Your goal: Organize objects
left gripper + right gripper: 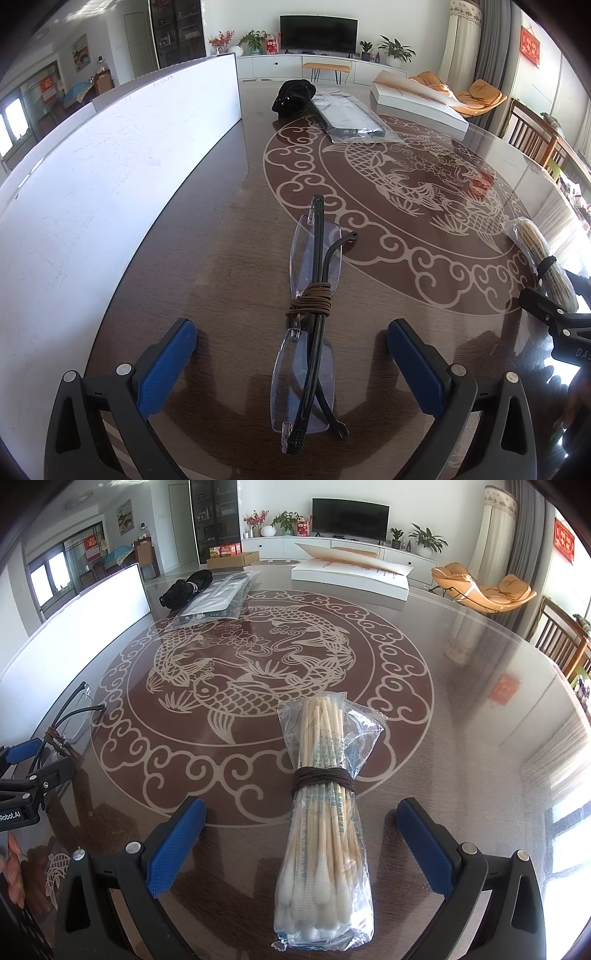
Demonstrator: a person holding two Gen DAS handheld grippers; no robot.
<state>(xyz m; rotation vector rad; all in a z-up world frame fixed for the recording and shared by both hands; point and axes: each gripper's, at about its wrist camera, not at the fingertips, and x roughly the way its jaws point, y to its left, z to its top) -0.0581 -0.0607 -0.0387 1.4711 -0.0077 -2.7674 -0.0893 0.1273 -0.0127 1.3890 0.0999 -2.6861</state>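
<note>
Lying flat on the dark glass-topped desk (221, 229), a pair of rimless glasses (309, 325) sits folded, its black temples bound at the middle by a wrap of brown cord (309, 298). The left gripper (291, 360) is just above it with its blue fingers (164, 365) spread wide, one on each side of the near lens, neither touching the frame. On the right side of the desk, a clear plastic pack of cotton swabs (327, 827) lies lengthwise, cinched near its middle by a dark brown cord (322, 777), white tips pointing toward the camera. The right gripper (301, 845) straddles that pack's near end, its fingers (176, 845) also wide apart and clear of the plastic. Farther back on the desk rest a black cloth bundle (293, 96), a flat plastic-wrapped package (352, 116) just beside it, and a white box (417, 105). A white board (110, 177) stands along the desk's left edge.
</note>
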